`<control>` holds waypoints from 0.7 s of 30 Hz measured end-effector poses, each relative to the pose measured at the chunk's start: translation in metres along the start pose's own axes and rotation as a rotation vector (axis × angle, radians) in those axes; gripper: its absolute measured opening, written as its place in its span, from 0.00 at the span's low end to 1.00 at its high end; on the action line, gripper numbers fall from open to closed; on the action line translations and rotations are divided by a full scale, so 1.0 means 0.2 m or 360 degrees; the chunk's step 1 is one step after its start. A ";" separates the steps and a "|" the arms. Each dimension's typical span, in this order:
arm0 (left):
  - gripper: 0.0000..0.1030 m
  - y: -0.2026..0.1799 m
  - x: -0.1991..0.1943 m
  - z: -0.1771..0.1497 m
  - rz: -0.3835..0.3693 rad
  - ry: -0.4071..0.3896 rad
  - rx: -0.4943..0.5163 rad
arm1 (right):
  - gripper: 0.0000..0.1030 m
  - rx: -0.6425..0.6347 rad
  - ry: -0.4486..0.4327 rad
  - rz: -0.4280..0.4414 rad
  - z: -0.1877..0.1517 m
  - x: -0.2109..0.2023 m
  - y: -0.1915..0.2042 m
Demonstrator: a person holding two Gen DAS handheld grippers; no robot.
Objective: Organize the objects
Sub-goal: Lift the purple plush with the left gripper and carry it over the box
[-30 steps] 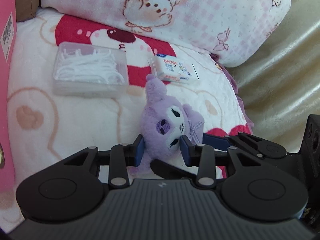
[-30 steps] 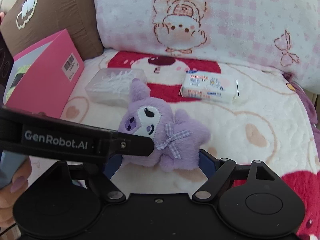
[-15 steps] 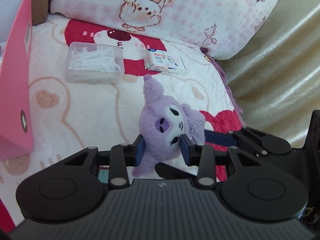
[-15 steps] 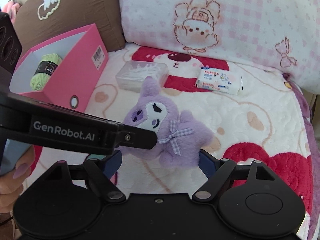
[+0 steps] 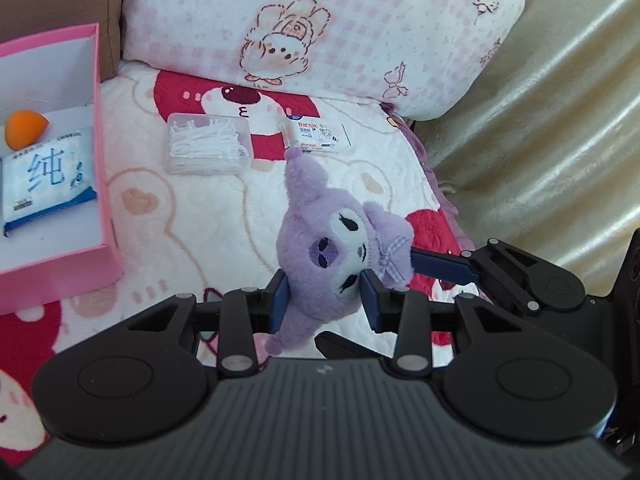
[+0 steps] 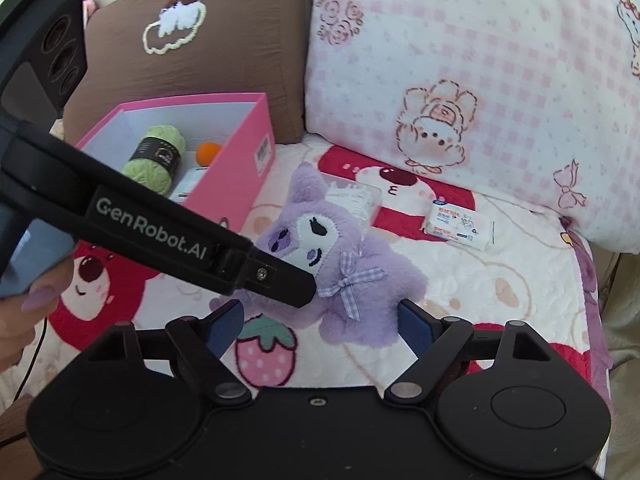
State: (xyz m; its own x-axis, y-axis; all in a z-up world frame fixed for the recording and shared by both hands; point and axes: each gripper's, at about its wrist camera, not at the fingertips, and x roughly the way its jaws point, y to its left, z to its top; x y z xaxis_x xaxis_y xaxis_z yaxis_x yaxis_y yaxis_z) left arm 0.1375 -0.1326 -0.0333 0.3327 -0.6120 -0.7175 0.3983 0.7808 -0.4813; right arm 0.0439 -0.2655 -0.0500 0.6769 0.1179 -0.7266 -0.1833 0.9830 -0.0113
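A purple plush toy (image 5: 320, 248) with a checked bow hangs above the blanket, and my left gripper (image 5: 325, 300) is shut on its head. In the right wrist view the plush toy (image 6: 360, 256) has its body between the wide fingers of my right gripper (image 6: 320, 322). The right-hand pad (image 6: 416, 326) touches the fur. The left-hand pad stands apart from the body, with blanket showing in the gap. The left gripper's black finger (image 6: 280, 276) crosses the toy's face from the left. The pink box (image 5: 100, 160) stands open at the left.
The pink box (image 6: 240, 168) holds green yarn (image 6: 156, 156), an orange ball (image 5: 24, 128) and a tissue pack (image 5: 48, 176). A clear box of floss picks (image 5: 208, 144) and a small tissue packet (image 5: 316, 136) lie on the blanket. Pillows line the back; the cushion edge (image 5: 436, 184) runs down the right.
Both grippers have risen and drawn back, the plush toy coming up off the blanket with them. The pink box's inside has come into view.
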 end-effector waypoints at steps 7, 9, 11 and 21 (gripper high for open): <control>0.36 -0.05 -0.20 -0.05 0.0067 0.0016 0.0164 | 0.85 -0.0009 -0.0031 0.0070 0.02 -0.11 0.11; 0.36 -0.05 -0.24 -0.06 0.0076 0.0021 0.0181 | 0.86 -0.0007 -0.0024 0.0082 0.03 -0.13 0.14; 0.36 -0.05 -0.28 -0.07 0.0079 0.0021 0.0179 | 0.86 -0.0026 -0.0019 0.0088 0.04 -0.15 0.17; 0.36 -0.04 -0.50 -0.12 0.0098 0.0023 0.0181 | 0.86 -0.0086 -0.0024 0.0165 0.09 -0.27 0.32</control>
State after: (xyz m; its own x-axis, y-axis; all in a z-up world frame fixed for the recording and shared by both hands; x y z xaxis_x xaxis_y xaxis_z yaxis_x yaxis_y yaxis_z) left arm 0.0806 -0.0748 0.0291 0.3475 -0.5610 -0.7513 0.4722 0.7969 -0.3767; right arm 0.0076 -0.2057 0.0003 0.6628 0.2210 -0.7154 -0.2908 0.9564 0.0259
